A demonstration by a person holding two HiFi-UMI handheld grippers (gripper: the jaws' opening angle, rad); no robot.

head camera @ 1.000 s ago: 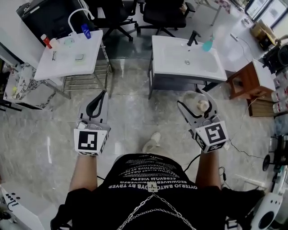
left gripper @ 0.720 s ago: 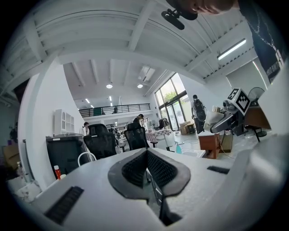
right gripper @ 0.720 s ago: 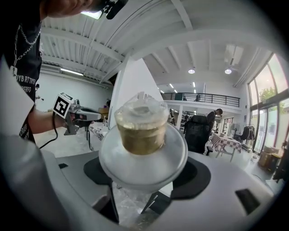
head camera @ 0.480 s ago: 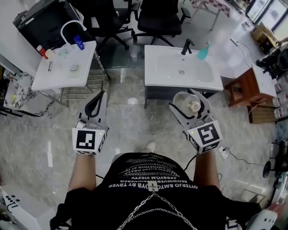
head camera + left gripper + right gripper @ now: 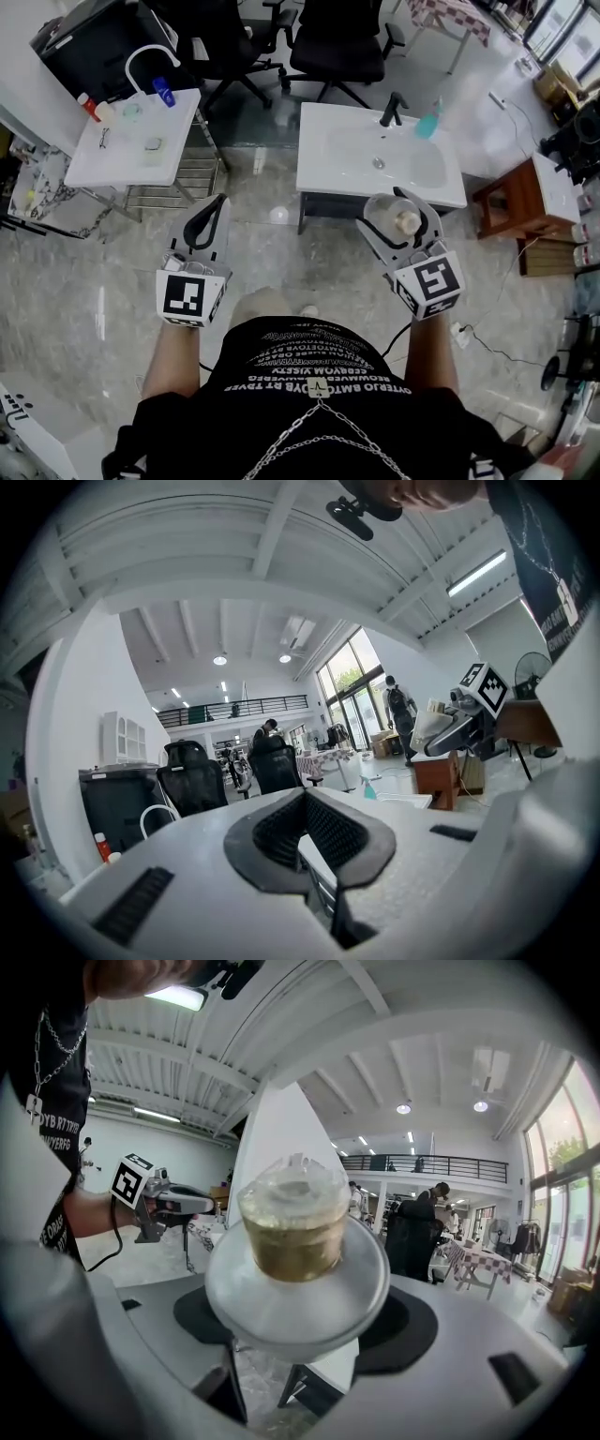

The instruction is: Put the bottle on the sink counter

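My right gripper (image 5: pixel 399 204) is shut on a clear, rounded bottle (image 5: pixel 394 215) with a tan cap, held lying along the jaws. In the right gripper view the bottle (image 5: pixel 295 1232) fills the middle, its base toward the camera. The white sink counter (image 5: pixel 319 173) with a basin, a black faucet (image 5: pixel 394 106) and a teal spray bottle (image 5: pixel 430 120) stands just ahead of that gripper. My left gripper (image 5: pixel 215 208) hangs over the marble floor to the left, shut with nothing in it; its pads (image 5: pixel 281 832) meet in the left gripper view.
A white side table (image 5: pixel 112 159) with small bottles stands at the far left, with a black cabinet (image 5: pixel 84 42) behind it. Black office chairs (image 5: pixel 337 42) sit beyond the sink. A wooden stand (image 5: pixel 530 202) is at the right. A person's knee shows below, between the grippers.
The sink counter has drawn closer to the right gripper as both grippers and the view moved forward. The bottle stays held, and the left gripper stays shut.
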